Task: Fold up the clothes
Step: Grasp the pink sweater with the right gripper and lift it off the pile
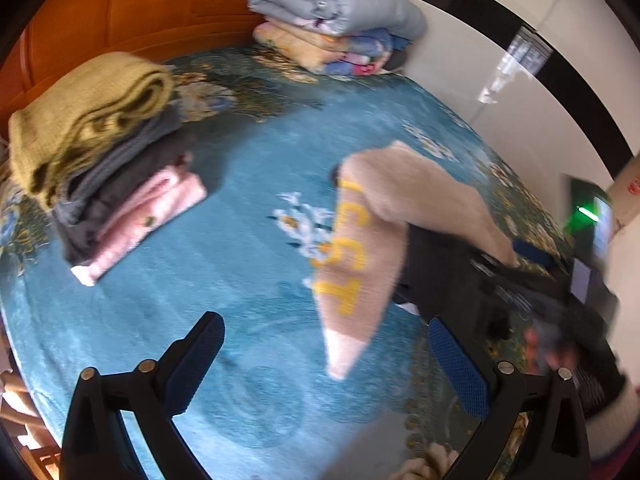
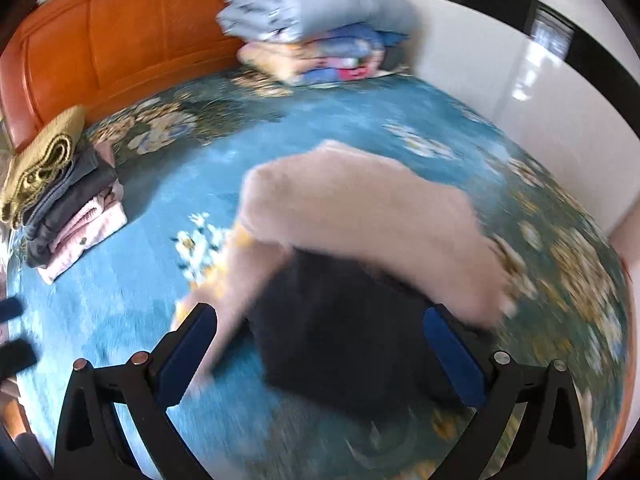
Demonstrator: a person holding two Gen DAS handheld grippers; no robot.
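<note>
Blue plush bedspread [image 1: 248, 264] with a flower pattern covers the whole bed, and a smooth orange wooden headboard [image 1: 132, 12] stands at the far side, beyond both tools. Far ahead against this headboard lies a stack of thick folded quilts [image 1: 332, 12], soft and rounded, grey-blue on top. Ahead and to the left of the left gripper [image 1: 326, 364] is a pile of folded clothes [image 1: 104, 168]: an olive knitted piece on top, 2 grey layers under it, a pink ribbed one at the bottom.

The task garment, a fluffy pale pink sweater [image 2: 360, 216] with yellow letters on one part, lies directly ahead of both tools, folded over a dark fuzzy part [image 2: 344, 332]. From the left wrist view the lettered part is a long strip that narrows to a point, and this point is directed toward the left gripper; its long axis runs from near to far. The picture is blurred, so finer folds cannot be told.

The left gripper has its fingers wide apart and holds nothing. The right gripper [image 2: 320, 348] is also spread wide, the dark part lies between its blue pads [image 2: 452, 348], but no grip is seen.
</note>
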